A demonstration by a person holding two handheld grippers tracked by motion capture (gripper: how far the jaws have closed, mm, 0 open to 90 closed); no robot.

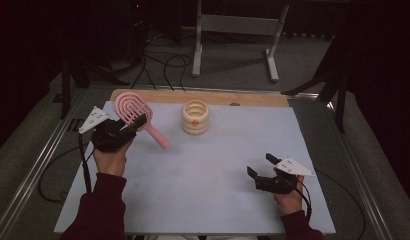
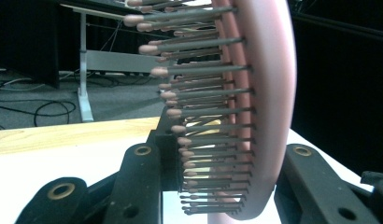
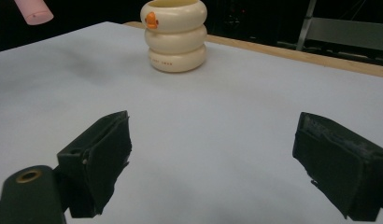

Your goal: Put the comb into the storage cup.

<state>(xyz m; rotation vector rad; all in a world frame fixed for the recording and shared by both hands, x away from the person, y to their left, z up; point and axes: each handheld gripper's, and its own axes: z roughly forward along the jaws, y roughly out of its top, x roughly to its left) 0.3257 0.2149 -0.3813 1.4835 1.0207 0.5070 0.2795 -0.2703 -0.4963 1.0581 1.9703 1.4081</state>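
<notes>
One piece of lettering shows: a short line of small dark characters printed on the lowest ring of the cream, three-ringed plastic cup with the orange duck-like figure (image 3: 175, 36), seen in the right gripper view. The characters are too small and soft to make out as words or numbers. No other text, brand, number or sign can be read on anything else in the pictures.
</notes>
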